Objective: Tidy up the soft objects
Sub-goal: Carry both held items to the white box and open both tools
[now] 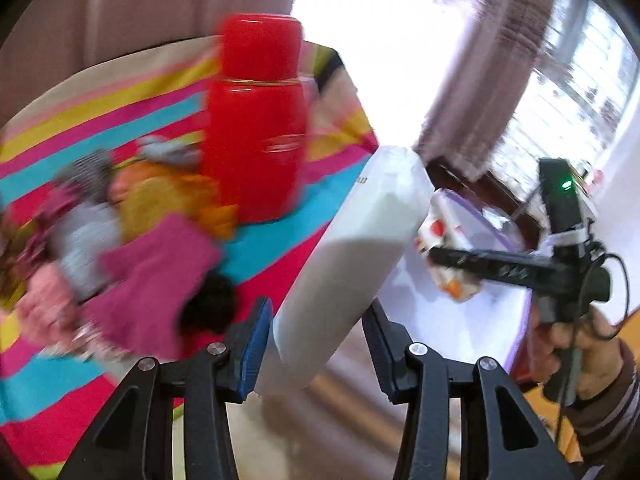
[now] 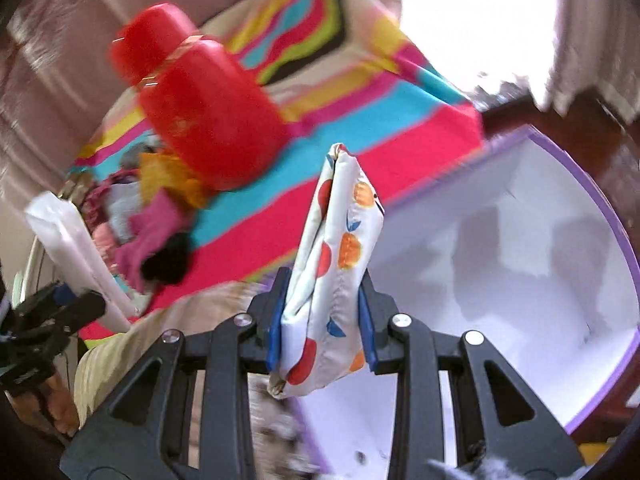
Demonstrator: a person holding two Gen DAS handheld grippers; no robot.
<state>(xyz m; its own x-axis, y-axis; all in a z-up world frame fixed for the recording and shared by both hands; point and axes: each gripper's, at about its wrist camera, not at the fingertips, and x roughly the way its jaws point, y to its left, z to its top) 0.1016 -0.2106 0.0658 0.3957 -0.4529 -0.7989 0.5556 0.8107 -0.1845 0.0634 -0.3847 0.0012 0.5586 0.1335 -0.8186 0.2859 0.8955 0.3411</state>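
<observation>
My left tool (image 1: 316,344) grips a white soft pack (image 1: 352,248), its small print too blurred to read. Only my right camera shows the right tool (image 2: 324,328) clamped on a fruit-print pouch (image 2: 336,256), over the purple-rimmed white box (image 2: 600,200) beside the striped cloth (image 2: 400,128), red flask (image 2: 208,120) and clothes pile (image 2: 136,220).

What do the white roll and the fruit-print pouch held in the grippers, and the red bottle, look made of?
White roll: smooth matte, probably plastic-wrapped soft goods; blur hides detail.
Fruit-print pouch: satiny padded fabric, with sheen and stitched seams.
Red bottle: glossy hard plastic, likely.
</observation>
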